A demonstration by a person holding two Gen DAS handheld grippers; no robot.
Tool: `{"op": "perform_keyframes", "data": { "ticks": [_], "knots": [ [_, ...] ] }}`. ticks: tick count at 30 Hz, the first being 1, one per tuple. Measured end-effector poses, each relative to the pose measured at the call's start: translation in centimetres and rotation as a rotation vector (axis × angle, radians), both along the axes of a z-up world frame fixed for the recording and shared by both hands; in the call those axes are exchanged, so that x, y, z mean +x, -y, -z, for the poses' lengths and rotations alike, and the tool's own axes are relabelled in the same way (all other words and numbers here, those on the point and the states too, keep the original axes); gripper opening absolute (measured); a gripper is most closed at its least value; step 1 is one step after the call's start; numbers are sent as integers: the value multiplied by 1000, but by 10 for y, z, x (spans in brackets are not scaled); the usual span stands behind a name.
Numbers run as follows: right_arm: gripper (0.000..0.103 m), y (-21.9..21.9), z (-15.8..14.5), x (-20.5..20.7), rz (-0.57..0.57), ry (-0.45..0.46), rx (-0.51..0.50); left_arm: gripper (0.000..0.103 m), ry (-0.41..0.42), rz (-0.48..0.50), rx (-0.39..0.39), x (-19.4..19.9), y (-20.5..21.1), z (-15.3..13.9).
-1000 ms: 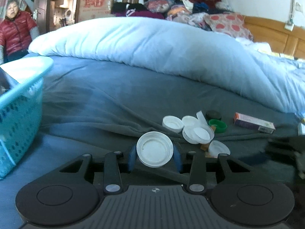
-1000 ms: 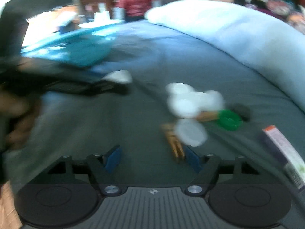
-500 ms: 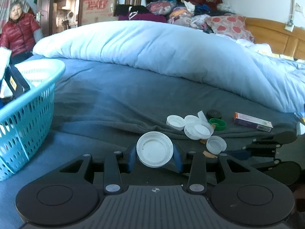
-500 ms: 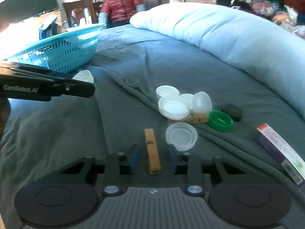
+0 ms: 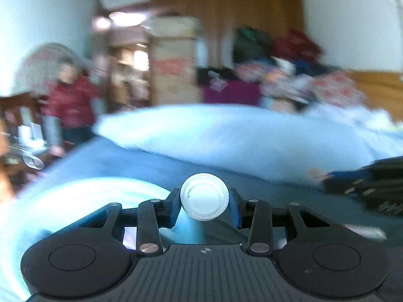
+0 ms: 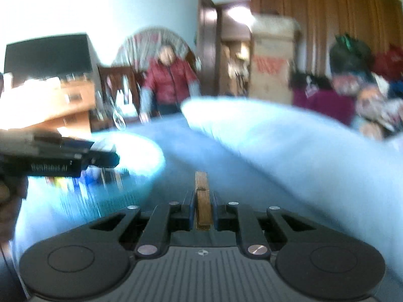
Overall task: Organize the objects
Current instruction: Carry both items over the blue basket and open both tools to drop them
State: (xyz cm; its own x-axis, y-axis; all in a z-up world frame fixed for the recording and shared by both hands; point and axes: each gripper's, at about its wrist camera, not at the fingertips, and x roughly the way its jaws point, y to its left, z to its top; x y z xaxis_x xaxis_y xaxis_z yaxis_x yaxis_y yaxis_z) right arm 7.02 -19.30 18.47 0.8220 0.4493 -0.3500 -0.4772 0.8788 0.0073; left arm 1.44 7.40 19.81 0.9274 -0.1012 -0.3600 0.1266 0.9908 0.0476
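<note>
Blurred blue bedding [image 5: 156,168] and a puffy pale duvet [image 6: 289,146] fill the background. Left gripper [image 5: 204,203] clamps a round, ridged white plastic cap [image 5: 204,202]; right gripper [image 6: 203,207] pinches a slim wooden clothespin [image 6: 202,198] lengthwise, near a turquoise mesh basket [image 6: 141,156].

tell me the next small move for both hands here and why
Probably carry both on over the turquoise basket and let go there. The left gripper is shut on a white cap, the right gripper on a wooden clothespin, and the basket's rim sits just ahead, left.
</note>
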Motion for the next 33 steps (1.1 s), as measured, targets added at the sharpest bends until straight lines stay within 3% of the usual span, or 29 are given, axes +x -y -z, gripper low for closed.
{"op": "perform_keyframes", "data": {
  "ticks": [3,8,12,19,21,23,24,26,29,33],
  "knots": [
    [16,-35,-44,27,-66,39,42,40,8,-120,1,18,-50,-29],
    [16,-98,-88,75,-148,9,74,40,-71,-268,-17,49,-120,-43],
    [17,-142,-96,103,-190,-69,80,40,-134,-323,-25,61,-151,-38],
    [18,-201,-77,121,-231,-152,54,40,-190,-328,-34,75,-171,-22],
    [23,-210,-73,120,-235,-151,45,41,-194,-335,-32,76,-170,-18],
    [38,-216,-72,117,-237,-140,42,43,-205,-339,-41,80,-174,-14],
    [42,-217,-72,115,-237,-134,47,55,-208,-339,-44,80,-175,-13],
    [61,-214,-74,111,-233,-116,59,72,-205,-348,-32,80,-176,-11],
    [68,-206,-75,105,-226,-93,65,82,-185,-356,-16,77,-172,-12],
    [72,-163,-80,83,-209,-49,113,82,-119,-286,-35,58,-160,-27]
  ]
}}
